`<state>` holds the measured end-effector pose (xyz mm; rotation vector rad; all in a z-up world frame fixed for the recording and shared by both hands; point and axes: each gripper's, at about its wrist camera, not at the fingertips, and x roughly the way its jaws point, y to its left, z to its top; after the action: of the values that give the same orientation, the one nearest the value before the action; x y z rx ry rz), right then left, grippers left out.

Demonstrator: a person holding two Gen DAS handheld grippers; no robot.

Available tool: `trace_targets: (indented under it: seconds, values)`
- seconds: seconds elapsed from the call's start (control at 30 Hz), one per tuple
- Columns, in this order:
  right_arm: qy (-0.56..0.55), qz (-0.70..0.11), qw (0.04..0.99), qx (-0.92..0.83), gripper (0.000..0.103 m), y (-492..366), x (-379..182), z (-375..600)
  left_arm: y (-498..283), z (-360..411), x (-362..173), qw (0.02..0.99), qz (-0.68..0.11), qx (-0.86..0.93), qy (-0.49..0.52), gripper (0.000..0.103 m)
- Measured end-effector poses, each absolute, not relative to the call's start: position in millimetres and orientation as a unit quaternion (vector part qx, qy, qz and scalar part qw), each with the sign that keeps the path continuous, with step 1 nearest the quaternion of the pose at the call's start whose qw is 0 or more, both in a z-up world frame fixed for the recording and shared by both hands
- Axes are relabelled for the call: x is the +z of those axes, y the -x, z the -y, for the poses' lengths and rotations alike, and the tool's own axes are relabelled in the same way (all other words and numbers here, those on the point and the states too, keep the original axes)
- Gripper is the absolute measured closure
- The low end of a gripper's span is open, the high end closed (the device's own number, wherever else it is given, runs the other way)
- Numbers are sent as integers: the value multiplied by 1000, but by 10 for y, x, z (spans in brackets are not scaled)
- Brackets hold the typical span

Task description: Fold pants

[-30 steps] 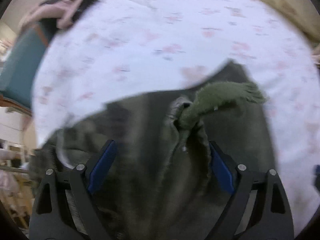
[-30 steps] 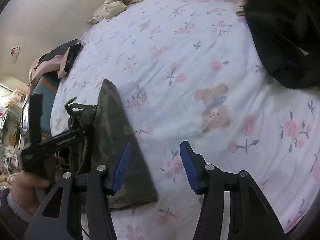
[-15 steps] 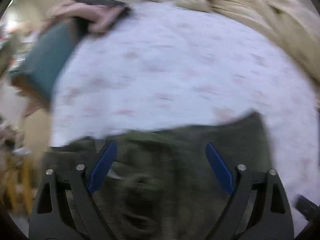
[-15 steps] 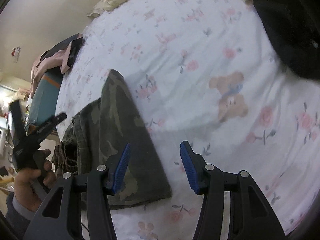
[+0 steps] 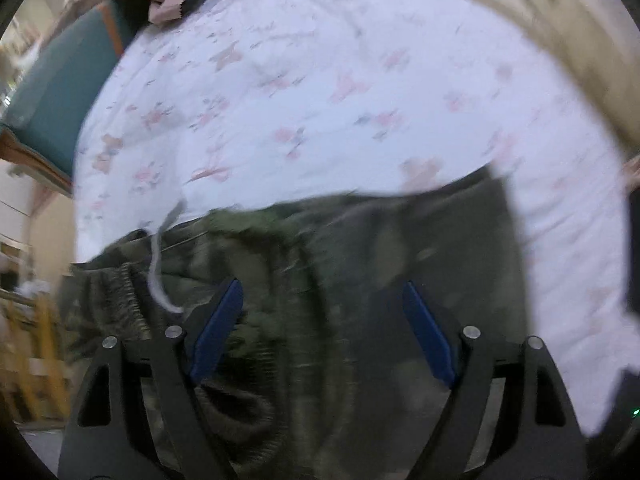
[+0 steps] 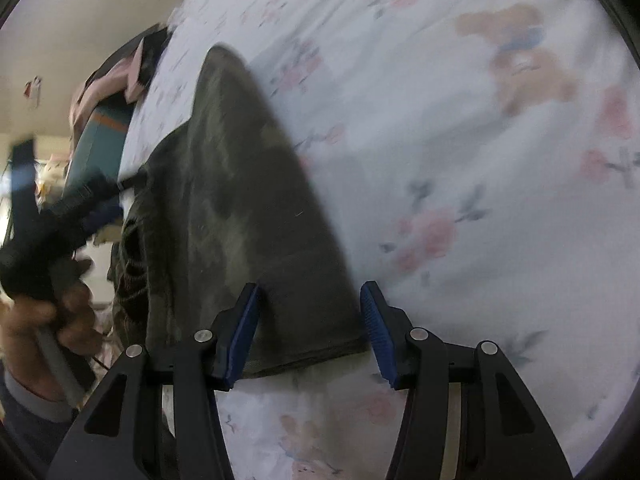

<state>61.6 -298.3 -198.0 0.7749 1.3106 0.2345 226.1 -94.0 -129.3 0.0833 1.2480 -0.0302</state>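
Left wrist view: my left tool [image 5: 320,328] hanging wide open over camo pants [image 5: 360,248] on flowered bed sheet [image 5: 320,100], gripping nothing. White drawstring [image 5: 158,276] trailing at waistband side of pants. Beige blanket [image 5: 540,20] lying beyond pants.

Right wrist view: my right tool [image 6: 310,330] gaping open, straddling near hem of pants [image 6: 248,200], not yet pinching. Judging fold midway; next, closing on hem, lifting over toward waistband. My left hand [image 6: 44,312] working beside pants, nothing blocking.

Pants [image 6: 248,216] lie on the bedsheet [image 6: 460,152], left of centre.
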Motion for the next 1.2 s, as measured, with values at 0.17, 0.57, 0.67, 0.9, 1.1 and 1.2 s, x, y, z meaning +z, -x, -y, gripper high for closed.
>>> trace_targets:
  seconds: [0.17, 0.57, 0.67, 0.9, 1.1, 1.2]
  values:
    - [-295, -551, 769, 134, 91, -587, -1685, 2801, -2418, 1238, -1161, 780, -618, -91, 31, 23]
    - [-195, -451, 810, 319, 93, -341, -987, 2174, -2750, 1864, -1359, 745, -646, -102, -135, 63]
    - [-187, -454, 808, 327, 93, -349, -955, 2083, -2630, 1708, -1247, 763, -613, -137, -154, 93]
    - [-156, -414, 807, 392, 94, -321, -503, 1670, -2539, 934, -465, 796, -579, -153, -90, 94]
    - [-113, -430, 792, 420, 94, -308, -162, 810, -2352, -377, -122, 823, -554, -109, -67, 95]
    - [-74, -441, 784, 429, 94, -312, -173, 243, -2282, -1140, -257, 824, -561, -71, -17, 95]
